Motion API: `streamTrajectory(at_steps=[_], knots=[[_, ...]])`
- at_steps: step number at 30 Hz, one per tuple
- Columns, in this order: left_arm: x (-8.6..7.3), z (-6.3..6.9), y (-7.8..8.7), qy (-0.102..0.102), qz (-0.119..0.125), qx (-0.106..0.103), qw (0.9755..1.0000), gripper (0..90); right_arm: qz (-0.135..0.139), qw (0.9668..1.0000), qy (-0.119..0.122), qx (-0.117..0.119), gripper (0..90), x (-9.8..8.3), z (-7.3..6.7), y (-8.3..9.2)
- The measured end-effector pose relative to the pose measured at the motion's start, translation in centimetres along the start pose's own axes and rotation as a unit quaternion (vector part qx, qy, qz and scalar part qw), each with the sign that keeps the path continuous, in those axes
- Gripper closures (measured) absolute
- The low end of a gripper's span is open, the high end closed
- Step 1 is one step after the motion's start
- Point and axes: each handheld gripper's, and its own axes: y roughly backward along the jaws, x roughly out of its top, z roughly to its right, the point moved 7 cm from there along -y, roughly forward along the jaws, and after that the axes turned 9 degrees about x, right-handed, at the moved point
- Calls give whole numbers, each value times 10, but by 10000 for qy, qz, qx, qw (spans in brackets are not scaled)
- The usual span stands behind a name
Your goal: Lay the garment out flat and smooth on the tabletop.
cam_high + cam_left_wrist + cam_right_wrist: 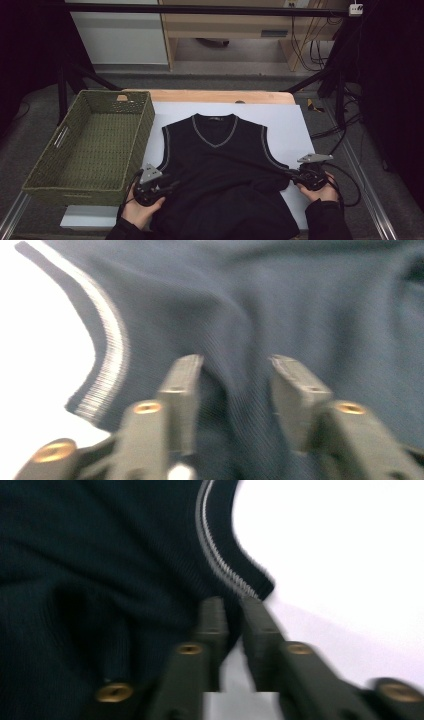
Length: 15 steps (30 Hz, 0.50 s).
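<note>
A black vest (220, 165) with grey-striped trim lies on white sheet (285, 125) beside a green woven basket (95, 145).

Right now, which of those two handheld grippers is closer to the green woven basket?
Left. The left gripper sits at the vest's near-left side, just beside the green basket's near corner. The right gripper is at the vest's far side, across the garment from the basket.

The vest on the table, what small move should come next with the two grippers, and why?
Probably close the left gripper on the fold of vest between its open jaws. The right gripper sits at the other armhole edge, so both sides could then lift together.
</note>
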Motion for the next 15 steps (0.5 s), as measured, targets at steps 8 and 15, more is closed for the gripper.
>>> streamTrajectory(at_steps=[8,15], knots=[[-8,-22,-22,-22,-411,848,9955,396,771,9964,-28,356,520,26,-2,-13],[-12,-29,-27,-101,-457,1206,9916,516,348,9991,-88,232,515,17,9,-37]])
